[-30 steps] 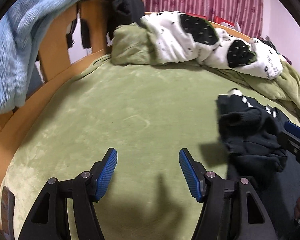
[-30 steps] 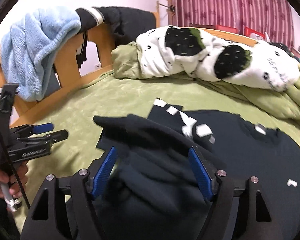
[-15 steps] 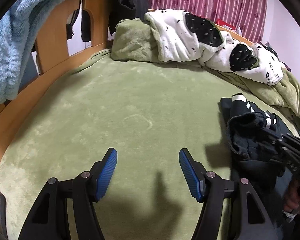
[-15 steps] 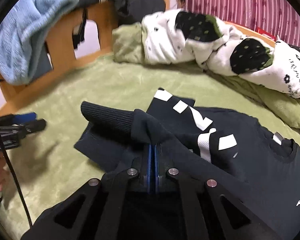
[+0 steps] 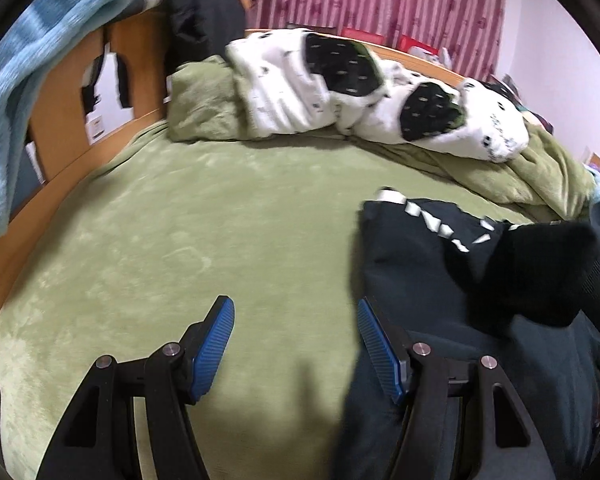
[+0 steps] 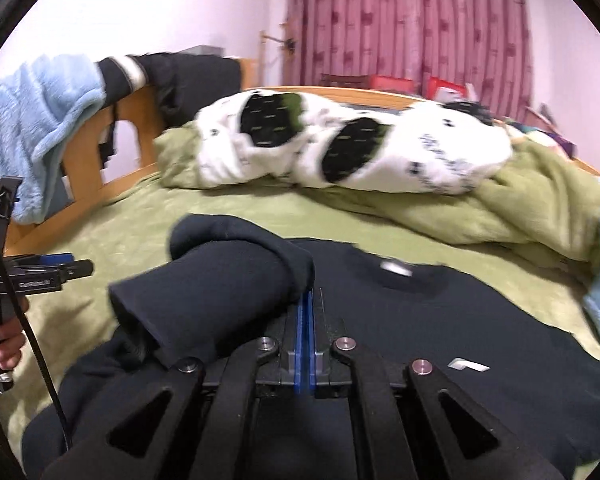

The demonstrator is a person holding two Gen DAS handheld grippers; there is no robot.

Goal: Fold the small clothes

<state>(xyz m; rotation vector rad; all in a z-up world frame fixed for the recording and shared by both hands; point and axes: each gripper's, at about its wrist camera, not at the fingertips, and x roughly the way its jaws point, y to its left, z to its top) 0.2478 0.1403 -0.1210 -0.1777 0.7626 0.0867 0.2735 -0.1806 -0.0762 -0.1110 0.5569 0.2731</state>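
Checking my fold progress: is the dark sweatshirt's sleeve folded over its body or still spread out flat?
Partly folded over: the right gripper, shut on the sleeve, holds it above the sweatshirt body.

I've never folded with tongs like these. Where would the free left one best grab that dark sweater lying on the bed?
Probably the sweater's loose left edge, which runs along the green blanket right beside the open left gripper. Coming in low from the blanket side would let one finger slide under the flat edge. The right gripper already pinches the folded-over sleeve.
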